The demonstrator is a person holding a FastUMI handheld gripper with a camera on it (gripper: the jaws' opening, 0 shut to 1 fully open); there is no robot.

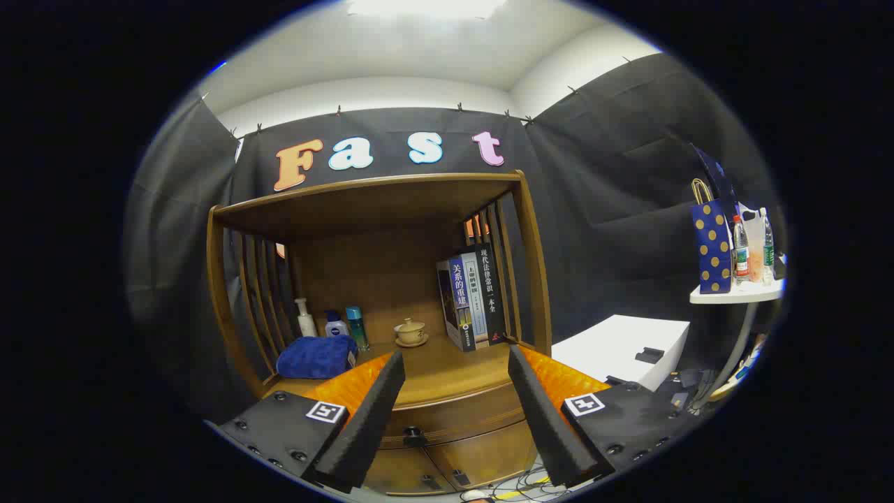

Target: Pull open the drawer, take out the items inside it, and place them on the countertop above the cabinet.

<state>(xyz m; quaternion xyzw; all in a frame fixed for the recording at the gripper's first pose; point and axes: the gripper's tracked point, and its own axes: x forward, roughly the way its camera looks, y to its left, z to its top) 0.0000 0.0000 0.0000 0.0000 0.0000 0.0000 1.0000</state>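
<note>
The wooden cabinet (391,293) stands against the black cloth wall, its counter (447,374) beyond the fingertips carrying a blue cloth (316,356), bottles (334,324), a lidded teacup (411,331) and upright books (471,300). The gripper (454,363) hovers with fingers spread apart, holding nothing. The closed drawer (454,419), knob (413,436) centred, sits between them. A white box (618,346) lies to the right.

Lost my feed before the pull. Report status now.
Gripper open, holding nothing. Drawer shut, its handle between the fingers, not yet gripped. Nothing blocking the handle; countertop bare in front of the teacup.
</note>
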